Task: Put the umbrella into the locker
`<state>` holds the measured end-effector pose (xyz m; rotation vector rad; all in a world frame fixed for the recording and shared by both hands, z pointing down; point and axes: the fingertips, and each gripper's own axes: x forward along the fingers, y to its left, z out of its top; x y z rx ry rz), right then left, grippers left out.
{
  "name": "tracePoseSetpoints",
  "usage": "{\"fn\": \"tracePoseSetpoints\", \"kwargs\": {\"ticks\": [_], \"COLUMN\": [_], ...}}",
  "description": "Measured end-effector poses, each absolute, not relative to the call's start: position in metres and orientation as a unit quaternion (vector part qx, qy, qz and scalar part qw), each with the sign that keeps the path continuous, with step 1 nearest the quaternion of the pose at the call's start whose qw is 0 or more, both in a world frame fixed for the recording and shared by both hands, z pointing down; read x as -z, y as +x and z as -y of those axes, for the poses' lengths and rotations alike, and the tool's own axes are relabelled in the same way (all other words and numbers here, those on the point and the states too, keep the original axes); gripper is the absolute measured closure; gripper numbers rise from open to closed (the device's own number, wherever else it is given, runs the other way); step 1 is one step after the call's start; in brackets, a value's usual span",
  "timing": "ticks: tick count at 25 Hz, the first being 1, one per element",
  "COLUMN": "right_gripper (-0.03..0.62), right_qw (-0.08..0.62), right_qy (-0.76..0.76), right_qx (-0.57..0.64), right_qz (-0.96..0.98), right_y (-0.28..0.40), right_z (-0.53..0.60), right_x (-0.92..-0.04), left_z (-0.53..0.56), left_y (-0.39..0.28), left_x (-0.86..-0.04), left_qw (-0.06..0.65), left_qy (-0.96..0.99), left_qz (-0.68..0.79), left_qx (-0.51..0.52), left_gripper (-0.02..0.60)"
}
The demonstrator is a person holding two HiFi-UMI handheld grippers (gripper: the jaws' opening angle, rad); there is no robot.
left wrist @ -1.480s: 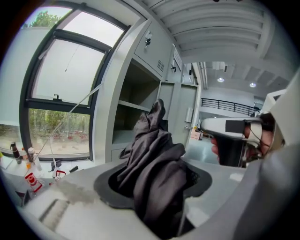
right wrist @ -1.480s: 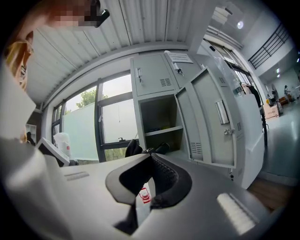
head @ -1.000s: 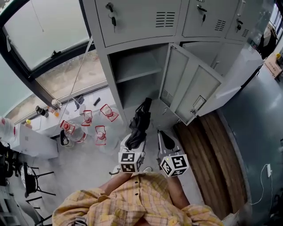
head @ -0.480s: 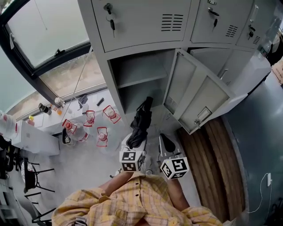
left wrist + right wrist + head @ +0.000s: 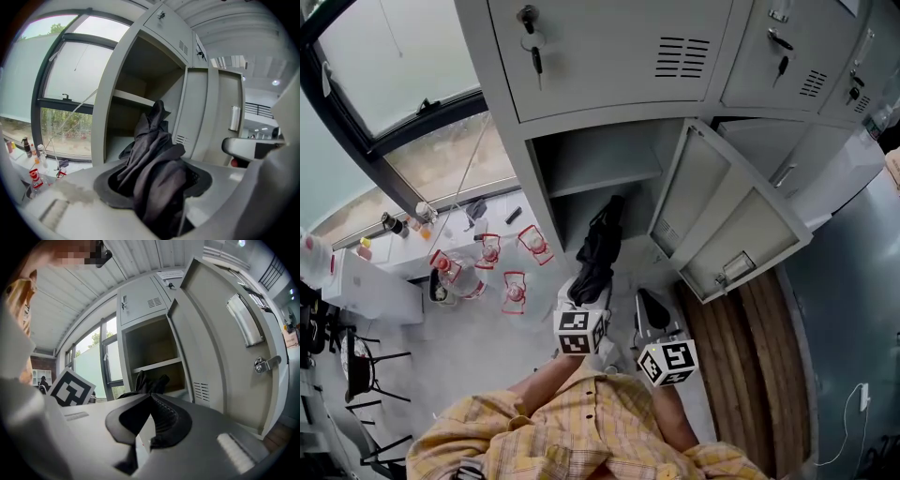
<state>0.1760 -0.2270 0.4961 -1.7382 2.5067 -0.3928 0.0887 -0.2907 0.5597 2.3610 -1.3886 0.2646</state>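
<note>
Probably light and floppy, the folded black umbrella (image 5: 598, 246) at frame centre is clamped near its base by the left gripper (image 5: 580, 298); the right gripper (image 5: 652, 306) has its jaws together, empty

Left gripper (image 5: 584, 292) is clamping down on the folded umbrella (image 5: 598, 246), jaws spreading wide around the bundle, nose dipping slightly. Right gripper (image 5: 649, 302) is riding just beside it, pointing level, jaw tips pressing together on nothing. Both are reaching forward side by side.
</note>
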Motion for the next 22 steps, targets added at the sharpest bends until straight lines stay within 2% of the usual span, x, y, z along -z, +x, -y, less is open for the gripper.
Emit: {"fn": "tracePoseSetpoints", "kwargs": {"ticks": [22], "right_gripper": [0.595], "right_qw": [0.032], "right_qy": [-0.567], "right_qx": [0.141], "right_qz": [-0.811], "right_y": [0.19], "right_z": [0.258], "right_x": [-0.507], "left_z": [0.398], "left_y": [0.107], "left_x": [-0.562], "left_qw": [0.166], "left_qy": [0.823], "left_qz": [0.534], "left_qx": [-0.094], "left_gripper": [0.333]}}
